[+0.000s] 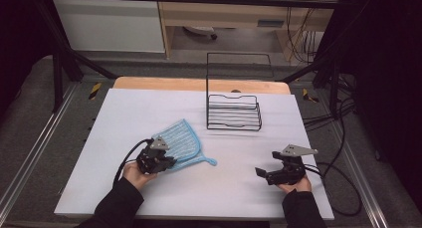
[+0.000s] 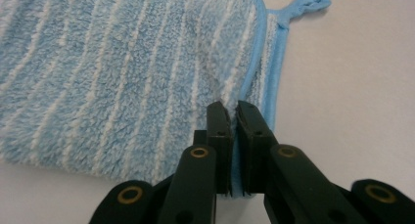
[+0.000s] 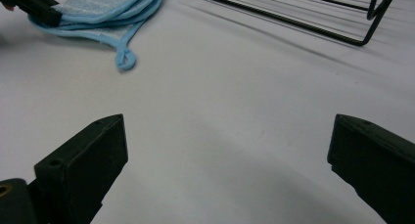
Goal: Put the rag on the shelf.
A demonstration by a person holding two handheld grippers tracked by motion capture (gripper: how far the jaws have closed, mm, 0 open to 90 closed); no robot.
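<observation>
Blue striped cloth [image 2: 122,72] pinched by left gripper [image 2: 234,117]; seemingly unlabelled.

Black sleeves [image 1: 117,204]; black hand-held grippers, grey triangular plates [image 1: 299,150], black cables [image 1: 130,156].

light: even, bright on table [image 1: 149,108] | surroundings: dark | shadows: soft | focus: slightly soft, grainy
</observation>
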